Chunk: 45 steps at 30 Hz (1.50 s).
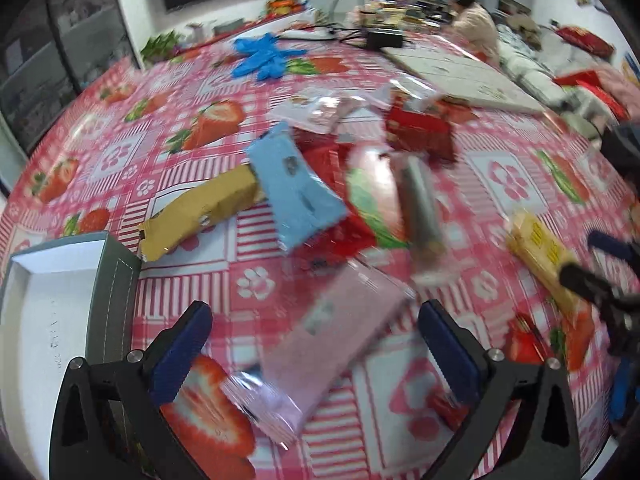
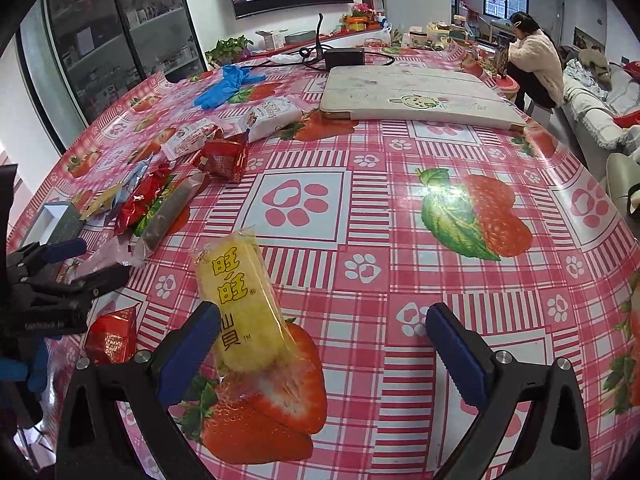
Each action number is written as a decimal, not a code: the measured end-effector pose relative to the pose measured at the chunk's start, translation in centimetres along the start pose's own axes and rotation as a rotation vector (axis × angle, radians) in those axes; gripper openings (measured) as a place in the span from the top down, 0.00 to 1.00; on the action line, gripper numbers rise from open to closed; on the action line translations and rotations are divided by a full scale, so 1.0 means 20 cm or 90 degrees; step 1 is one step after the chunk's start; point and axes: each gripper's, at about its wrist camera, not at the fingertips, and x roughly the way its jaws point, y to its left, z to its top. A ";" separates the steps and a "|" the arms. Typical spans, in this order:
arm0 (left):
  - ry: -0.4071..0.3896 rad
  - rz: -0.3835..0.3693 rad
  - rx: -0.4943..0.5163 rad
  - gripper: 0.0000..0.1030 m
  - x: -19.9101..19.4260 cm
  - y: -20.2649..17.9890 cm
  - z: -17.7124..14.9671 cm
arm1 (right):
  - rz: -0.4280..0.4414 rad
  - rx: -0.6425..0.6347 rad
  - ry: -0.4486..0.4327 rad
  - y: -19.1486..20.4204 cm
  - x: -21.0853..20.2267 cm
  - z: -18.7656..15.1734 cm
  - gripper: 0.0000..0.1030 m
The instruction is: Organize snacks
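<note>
— Both grippers spread wide?
— Yes, empty. The left gripper point(image 1: 316, 344) straddles a pink packet point(image 1: 336, 332) on the worktop point(image 1: 168, 92); a yellow rice-cracker pack point(image 2: 240, 304) lies just inside the right gripper point(image 2: 324, 340)'s left finger.

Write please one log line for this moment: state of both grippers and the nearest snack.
left gripper: open, over pink packet | right gripper: open, yellow rice cracker pack by its left finger | box: no snacks visible

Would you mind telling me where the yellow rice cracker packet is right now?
In the right wrist view, the yellow packet lies on the tablecloth just ahead of the open right gripper, beside its left finger.
</note>
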 end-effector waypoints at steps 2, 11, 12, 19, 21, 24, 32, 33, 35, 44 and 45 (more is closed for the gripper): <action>-0.005 -0.010 0.021 0.00 -0.03 -0.04 -0.05 | 0.000 0.000 0.000 0.00 0.00 0.00 0.00; -0.014 -0.035 -0.002 0.00 -0.01 -0.01 -0.04 | -0.006 0.005 0.009 0.00 0.01 0.02 0.00; -0.017 -0.035 0.000 0.00 -0.02 -0.01 -0.04 | -0.010 0.010 0.023 0.00 0.02 0.03 0.00; 0.010 -0.028 0.000 0.04 -0.01 -0.02 -0.02 | 0.030 -0.057 0.081 0.16 0.07 0.11 0.00; 0.012 -0.033 0.002 0.16 -0.03 -0.03 -0.02 | -0.010 -0.099 0.102 0.23 0.12 0.11 0.01; 0.007 -0.035 0.005 0.75 -0.08 -0.05 -0.02 | -0.018 -0.121 0.104 0.27 0.11 0.11 0.19; -0.010 -0.032 -0.062 0.75 -0.21 -0.02 -0.13 | 0.051 -0.065 0.101 0.17 -0.01 0.07 0.63; -0.019 -0.033 -0.068 0.75 -0.25 -0.01 -0.14 | 0.061 -0.060 0.095 0.16 -0.03 0.07 0.63; -0.031 -0.034 -0.077 0.75 -0.30 0.00 -0.16 | 0.071 -0.055 0.083 0.16 -0.08 0.06 0.63; -0.084 -0.022 -0.113 0.75 -0.54 0.13 -0.19 | 0.114 -0.083 0.055 0.36 -0.22 0.13 0.63; -0.088 -0.019 -0.118 0.75 -0.55 0.15 -0.20 | 0.119 -0.091 0.054 0.40 -0.22 0.14 0.63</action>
